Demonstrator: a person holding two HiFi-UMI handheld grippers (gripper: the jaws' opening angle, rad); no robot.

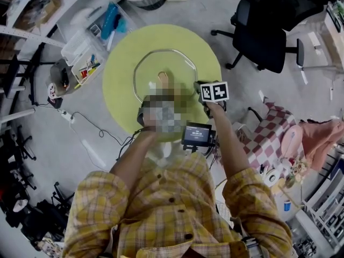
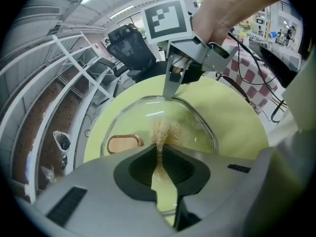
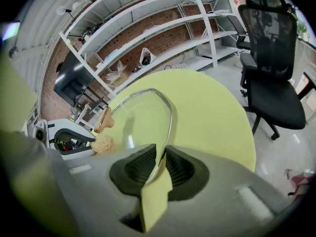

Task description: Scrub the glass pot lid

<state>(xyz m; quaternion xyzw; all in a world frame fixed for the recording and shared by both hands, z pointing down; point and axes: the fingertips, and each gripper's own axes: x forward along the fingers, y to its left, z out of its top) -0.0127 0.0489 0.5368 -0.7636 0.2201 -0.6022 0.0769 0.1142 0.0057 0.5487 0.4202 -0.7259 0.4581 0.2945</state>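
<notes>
One glass lid [image 3: 140, 117] on one round yellow table [image 3: 212, 112]; rim clamped by right tongs [image 3: 160, 163]. One beige scrubber [image 2: 163, 131] pinched in left tongs [image 2: 160, 154], pressed on glass just ahead of jaws. One wooden handle [image 2: 122, 143] seen left of scrubber.

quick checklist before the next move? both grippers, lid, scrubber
1. Right hand-held gripper shut on the rim of the clear glass pot lid: ok.
2. Left hand-held gripper shut on the tan fibrous scrubber: ok.
3. Scrubber lined up over the glass, inside the rim: ok.
4. Scrubber actually pressing on the glass: cannot tell.
5. Lid well inside the edge of the round yellow-green table: ok.
</notes>
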